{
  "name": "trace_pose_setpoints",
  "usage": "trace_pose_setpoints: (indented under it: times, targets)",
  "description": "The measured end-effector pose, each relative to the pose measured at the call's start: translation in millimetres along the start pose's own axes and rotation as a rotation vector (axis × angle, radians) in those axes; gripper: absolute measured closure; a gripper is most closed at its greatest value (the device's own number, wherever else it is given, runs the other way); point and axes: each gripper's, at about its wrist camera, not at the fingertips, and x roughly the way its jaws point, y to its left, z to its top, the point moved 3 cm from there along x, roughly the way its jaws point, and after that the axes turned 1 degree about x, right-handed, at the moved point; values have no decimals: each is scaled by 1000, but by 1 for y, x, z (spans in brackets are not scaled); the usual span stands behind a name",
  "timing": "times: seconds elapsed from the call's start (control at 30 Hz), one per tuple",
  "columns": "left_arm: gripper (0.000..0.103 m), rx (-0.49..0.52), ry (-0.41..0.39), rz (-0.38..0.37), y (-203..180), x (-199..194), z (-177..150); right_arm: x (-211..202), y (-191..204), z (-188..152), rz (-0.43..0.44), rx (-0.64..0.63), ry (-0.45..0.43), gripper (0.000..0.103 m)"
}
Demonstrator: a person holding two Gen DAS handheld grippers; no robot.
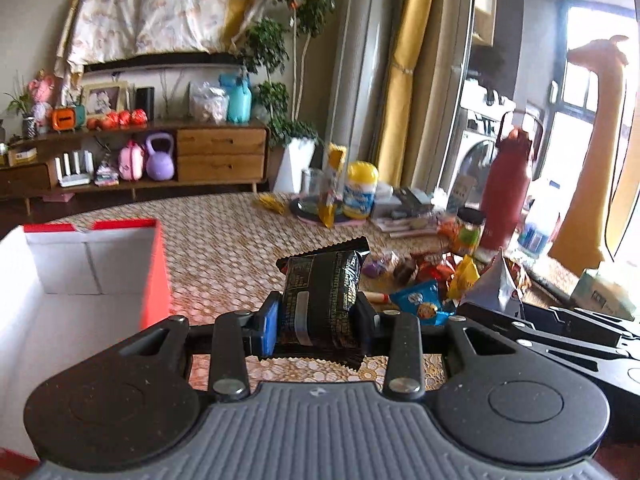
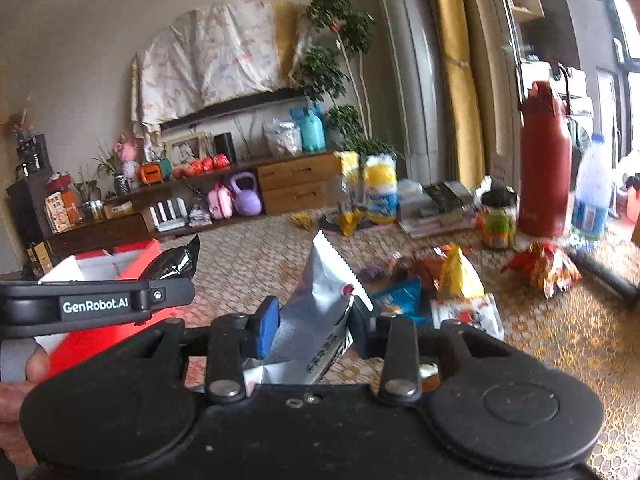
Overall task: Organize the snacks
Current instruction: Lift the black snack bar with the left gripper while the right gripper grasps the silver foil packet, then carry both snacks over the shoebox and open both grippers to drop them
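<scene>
Snacks [image 2: 436, 280] lie heaped near the table's [image 1: 224, 248] right edge, apart from the red box [image 1: 154, 276] at its left. Left gripper [image 1: 318, 316] pinches a black packet [image 1: 320, 292]; right gripper [image 2: 312, 320] pinches a silver packet [image 2: 320, 300], both lifted off the table.

The patterned tabletop [image 1: 224, 256] lies bare between the red box [image 1: 154, 272] on the left and the snack pile [image 1: 432, 280] on the right — a clear lane. The box's open top is unobstructed. Far right, a red flask [image 1: 506, 192] and jar [image 1: 468, 232] stand crowded together — tight passage there.
</scene>
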Motion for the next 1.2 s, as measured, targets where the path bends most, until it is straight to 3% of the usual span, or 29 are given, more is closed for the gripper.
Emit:
trace_pose_setpoints:
  times: [0.4, 0.73, 1.2]
  targets:
    - [66, -61, -86, 86, 47, -58, 5, -22, 58, 18, 83, -86, -53, 68]
    - [66, -107, -110, 185, 98, -89, -1, -17, 113, 22, 173, -152, -58, 67]
    - [66, -170, -80, 295, 162, -91, -17, 21, 189, 38, 283, -225, -56, 67]
